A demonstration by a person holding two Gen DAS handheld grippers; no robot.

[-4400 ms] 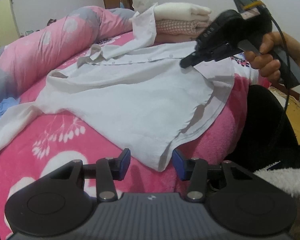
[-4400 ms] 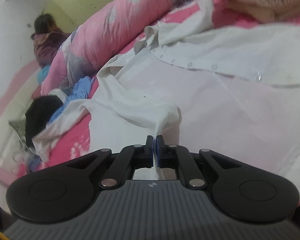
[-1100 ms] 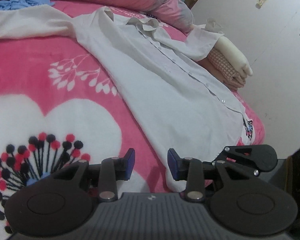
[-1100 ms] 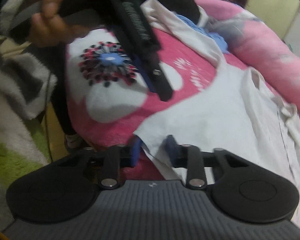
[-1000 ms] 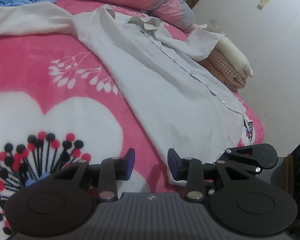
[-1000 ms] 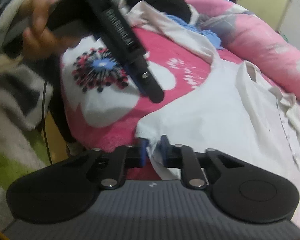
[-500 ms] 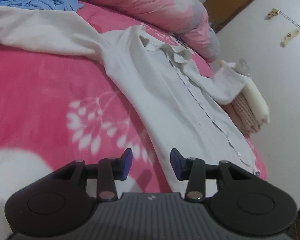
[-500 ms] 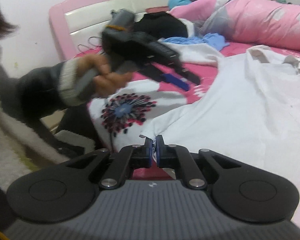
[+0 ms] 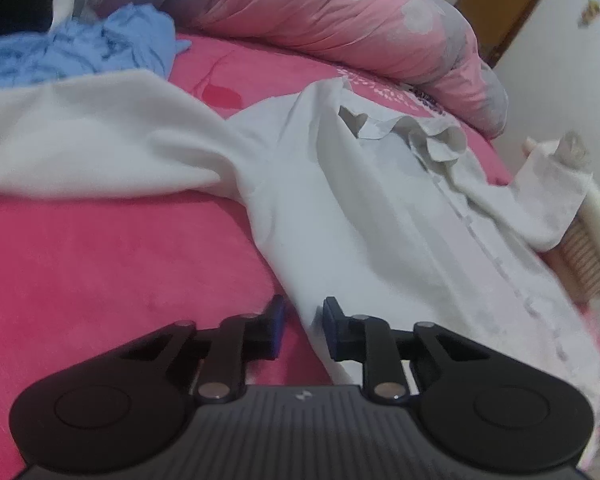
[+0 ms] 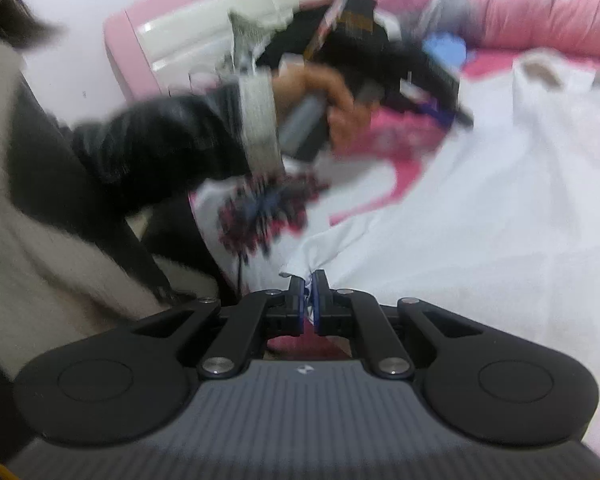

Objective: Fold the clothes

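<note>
A white button-up shirt lies spread on the pink bed cover, collar toward the far pillow, one sleeve stretched out to the left. My left gripper is open, its jaws on either side of the shirt's left side edge below the armpit. My right gripper is shut on the shirt's bottom hem corner at the near edge of the bed. The shirt fills the right of the right wrist view. The left gripper also shows, blurred, in the right wrist view, held in a hand.
A long pink and grey pillow lies along the far side. A blue garment is bunched at the far left. A stack of folded clothes sits at the right under the shirt's other sleeve. The person's body stands left of the bed.
My left gripper has moved up along the shirt's side toward the armpit, still open. My right gripper has shut on the hem corner and stays shut on it.
</note>
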